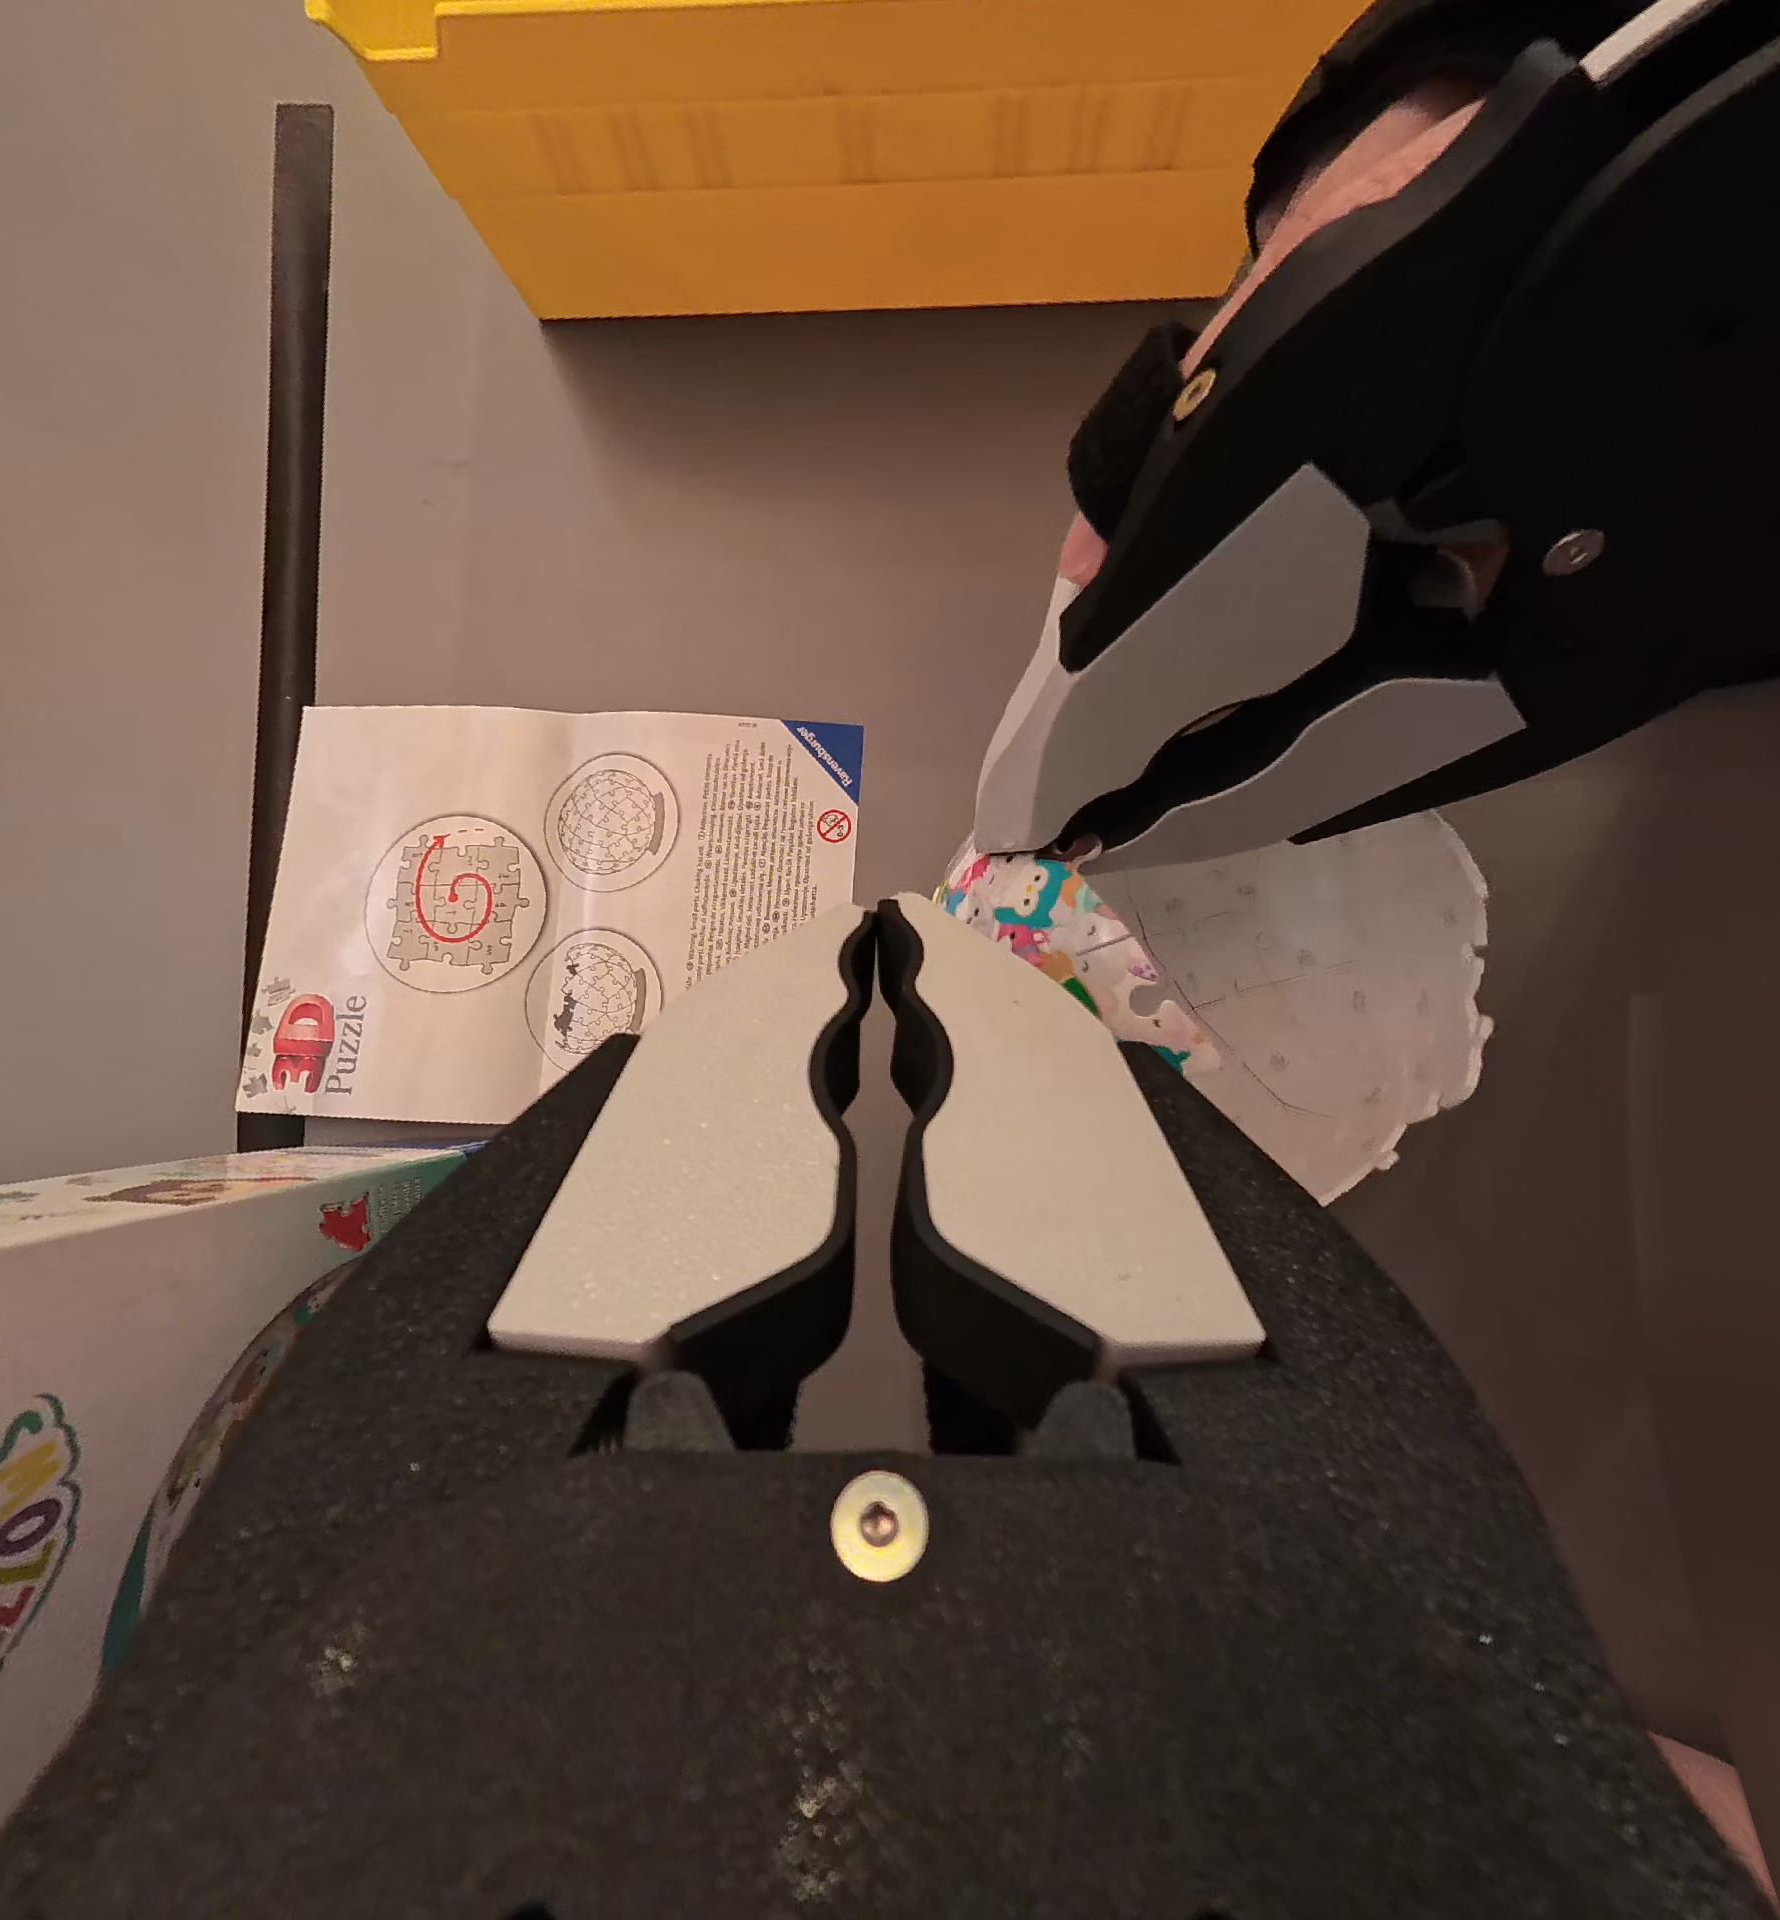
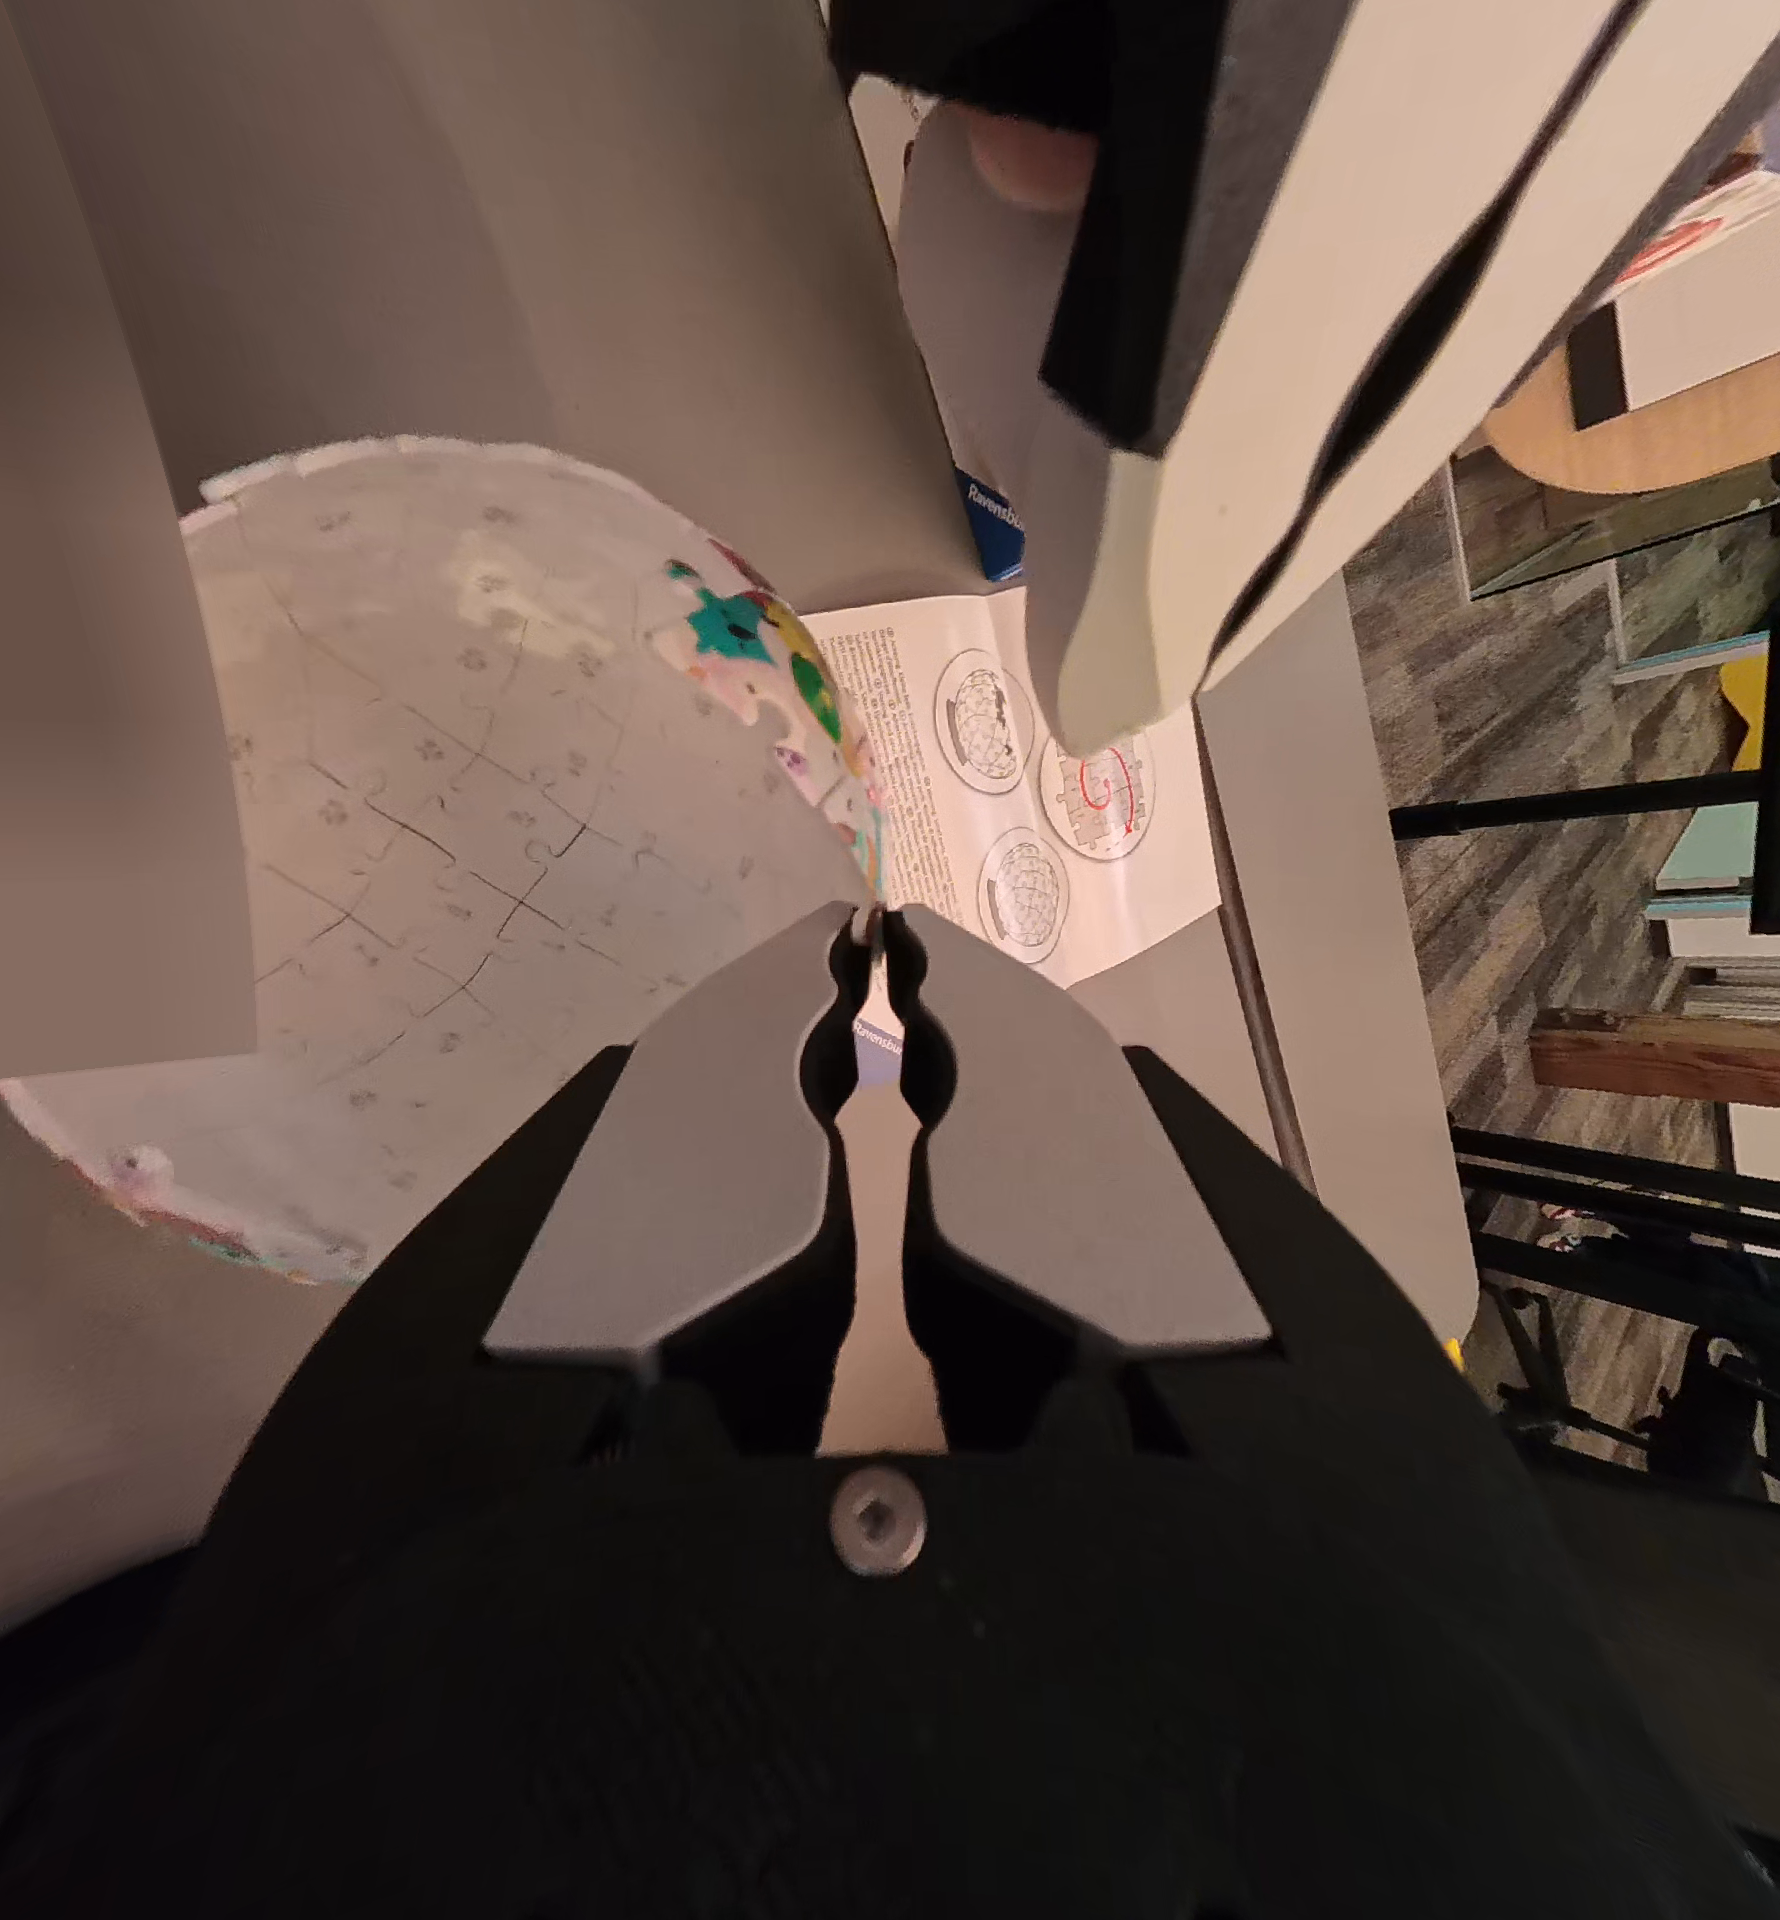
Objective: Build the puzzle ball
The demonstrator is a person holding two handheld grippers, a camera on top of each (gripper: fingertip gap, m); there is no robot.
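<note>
So we've got our right gripper [image 2: 873,920] pinching the rim of the half-built white plastic puzzle ball [image 2: 470,790], left gripper [image 1: 878,909] closed on nothing.

Black claw [image 1: 878,914] — grey fingers, silver screw

Grey tabletop [image 1: 657,499]; patterned grey carpet [image 2: 1551,665]; black metal frame legs [image 2: 1592,1164].

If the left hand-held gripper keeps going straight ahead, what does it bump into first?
Probably the colourful edge of the puzzle ball shell, just right of the left hand-held gripper; depth is unclear, so it might instead slide past onto the grey table.
</note>
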